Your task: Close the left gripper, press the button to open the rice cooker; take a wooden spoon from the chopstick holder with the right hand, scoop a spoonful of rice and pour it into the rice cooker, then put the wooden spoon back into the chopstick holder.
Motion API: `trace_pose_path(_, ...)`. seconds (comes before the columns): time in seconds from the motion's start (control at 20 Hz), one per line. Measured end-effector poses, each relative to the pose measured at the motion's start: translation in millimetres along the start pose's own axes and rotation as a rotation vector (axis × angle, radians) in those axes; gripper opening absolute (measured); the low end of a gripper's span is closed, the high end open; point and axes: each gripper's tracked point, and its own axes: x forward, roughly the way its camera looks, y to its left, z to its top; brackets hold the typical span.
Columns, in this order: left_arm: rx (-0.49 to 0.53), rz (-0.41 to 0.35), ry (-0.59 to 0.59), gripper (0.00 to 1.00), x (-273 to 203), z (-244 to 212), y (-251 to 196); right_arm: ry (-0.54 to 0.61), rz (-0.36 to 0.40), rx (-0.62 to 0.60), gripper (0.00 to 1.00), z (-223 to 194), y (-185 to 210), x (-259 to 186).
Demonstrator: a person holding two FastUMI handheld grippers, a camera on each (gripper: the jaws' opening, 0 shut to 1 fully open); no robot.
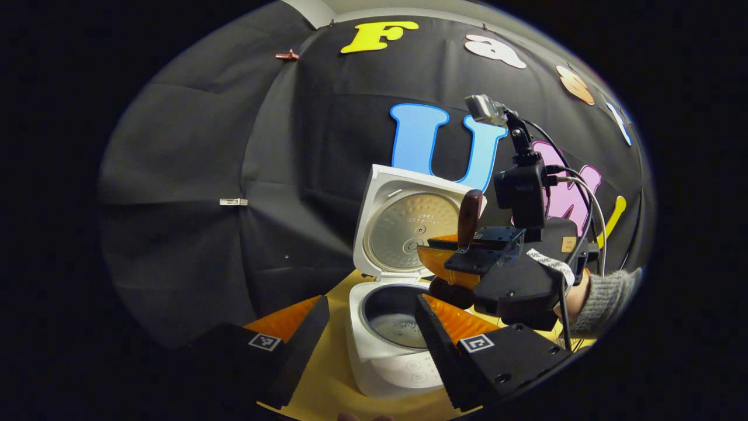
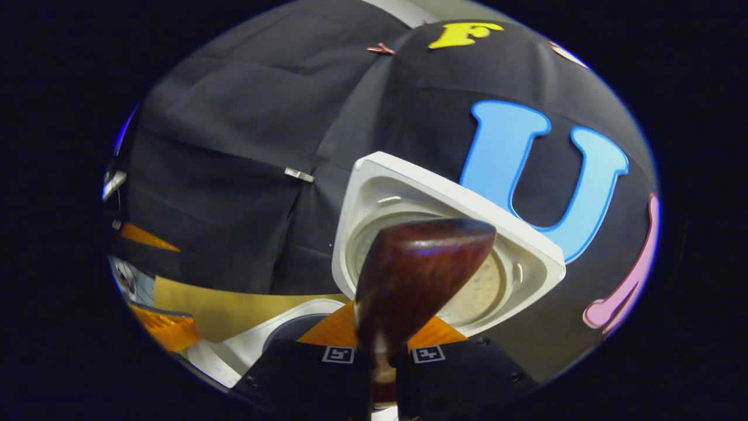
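Observation:
The white rice cooker point(image 1: 385, 362) stands on the yellow table with its lid point(image 1: 409, 225) raised upright. Its dark inner pot point(image 1: 397, 318) has a pale layer at the bottom. My left gripper point(image 1: 373, 301) is open, one finger on either side of the cooker's front. My right gripper point(image 1: 456, 257) hangs over the pot's right rim, shut on the dark wooden spoon point(image 1: 470, 213). The handle points up and the rounded end point(image 1: 449, 292) points down above the pot. In the right gripper view the spoon point(image 2: 421, 275) rises from between the fingers of my right gripper point(image 2: 385, 336), in front of the lid point(image 2: 444, 245).
A hand in a grey sleeve point(image 1: 608, 298) holds the right gripper, with cables trailing behind it. The yellow table top point(image 1: 333, 374) runs under the cooker to the booth's black wall. One finger of the left gripper point(image 2: 160, 327) sits at the left edge of the right gripper view.

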Motion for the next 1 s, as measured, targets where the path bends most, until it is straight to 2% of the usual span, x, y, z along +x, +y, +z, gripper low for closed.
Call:
trace_pose_path(0.05, -0.002, -0.001, 0.001, 0.95, -0.1, -0.2, 0.0, -0.002, 0.000, -0.053, 0.21, 0.0, 3.0, -1.4)
trace_pose_path(0.15, -0.007, -0.001, 0.002, 0.95, -0.3, -0.6, 0.4, 0.005, 0.011, -0.127, 0.21, -3.8, 12.0, -2.2)
trace_pose_path(0.2, -0.010, 0.000, 0.003, 0.91, -0.5, -0.7, 1.2, 0.017, 0.030, -0.130, 0.20, -7.5, 17.6, -1.3)
trace_pose_path(0.25, -0.012, 0.002, 0.004, 0.95, -1.3, -2.3, 2.3, 0.031, 0.046, -0.111, 0.10, -11.1, 22.4, -1.1)
trace_pose_path(0.3, -0.012, 0.004, 0.003, 0.95, -3.0, -2.1, 3.7, 0.039, 0.050, -0.073, 0.21, -13.0, 23.8, -1.1)
trace_pose_path(0.35, -0.010, 0.007, 0.003, 0.95, -4.7, -2.0, 4.8, 0.047, 0.047, -0.019, 0.21, -13.3, 21.4, -1.1)
trace_pose_path(0.5, -0.013, 0.024, 0.005, 0.95, -10.7, -1.9, 13.2, 0.075, 0.031, 0.275, 0.21, -16.0, 11.6, -2.1)
trace_pose_path(0.55, -0.016, 0.028, 0.005, 0.95, -11.9, -2.5, 14.8, 0.083, 0.024, 0.404, 0.11, -19.5, 6.4, -1.4)
trace_pose_path(0.6, -0.016, 0.033, 0.004, 0.95, -13.5, -1.7, 15.9, 0.095, 0.011, 0.540, 0.21, -23.8, 2.6, -1.6)
trace_pose_path(0.7, -0.015, 0.037, 0.002, 0.95, -14.5, 0.7, 16.9, 0.116, -0.023, 0.806, 0.21, -31.7, -7.2, -3.1)
trace_pose_path(0.75, -0.018, 0.037, 0.000, 0.95, -15.6, 2.2, 16.3, 0.118, -0.038, 0.922, 0.10, -35.1, -13.2, -3.7)
trace_pose_path(0.8, -0.020, 0.034, -0.002, 0.91, -16.5, 4.2, 14.1, 0.116, -0.044, 1.019, 0.21, -35.6, -17.1, -6.5)
trace_pose_path(0.85, -0.018, 0.032, -0.004, 0.95, -16.8, 5.4, 11.4, 0.107, -0.046, 1.101, 0.21, -40.0, -26.5, -11.5)
trace_pose_path(1.0, 0.002, 0.018, -0.009, 0.95, -17.1, 11.5, -0.1, 0.077, -0.035, 1.327, 0.21, -47.7, -43.5, -25.8)
